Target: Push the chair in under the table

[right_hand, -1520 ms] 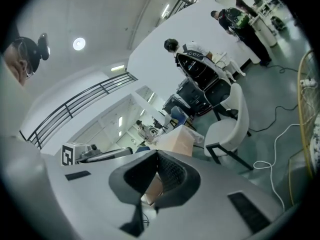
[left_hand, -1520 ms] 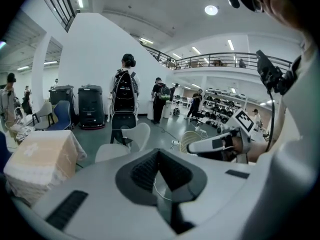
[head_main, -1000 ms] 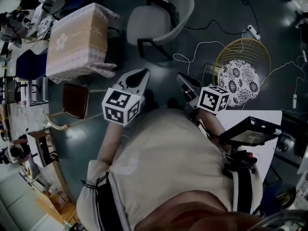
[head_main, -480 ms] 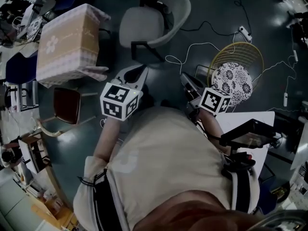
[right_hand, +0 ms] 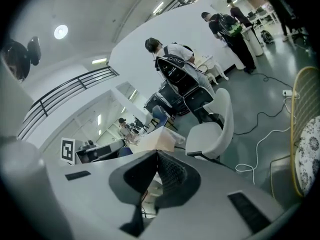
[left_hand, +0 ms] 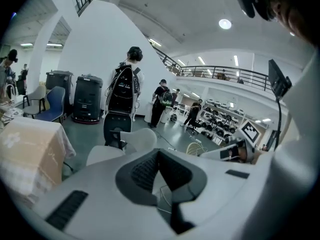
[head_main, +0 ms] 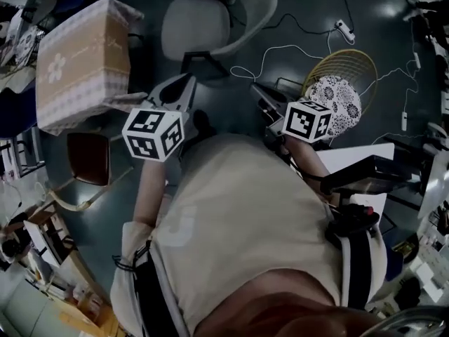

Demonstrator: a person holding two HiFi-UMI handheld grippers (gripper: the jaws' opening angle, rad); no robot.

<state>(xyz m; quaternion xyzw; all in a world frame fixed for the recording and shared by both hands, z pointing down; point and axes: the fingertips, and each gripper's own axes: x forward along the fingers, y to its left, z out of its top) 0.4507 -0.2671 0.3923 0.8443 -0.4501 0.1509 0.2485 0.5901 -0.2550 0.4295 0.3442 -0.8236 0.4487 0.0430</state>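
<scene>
Grey hall floor (head_main: 119, 209); clothed table (head_main: 77, 62) and white chair (head_main: 196, 27) slid toward the frame's upper left, so I'm repositioning, no push yet. Left tongs (head_main: 184, 88) and right tongs (head_main: 259, 93) pinched shut, empty.

L gripper (left_hand: 159, 153) closed, empty; white chair (left_hand: 131, 141) ahead, table (left_hand: 27, 149) left.

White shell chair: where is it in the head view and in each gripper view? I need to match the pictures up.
Head view: the white shell chair is at top centre.
Left gripper view: the chair is left of centre, just above the jaws.
Right gripper view: the chair is right of centre, above the jaws.
Shared landmark: the cloth-covered table lies to the chair's left in all three.
</scene>
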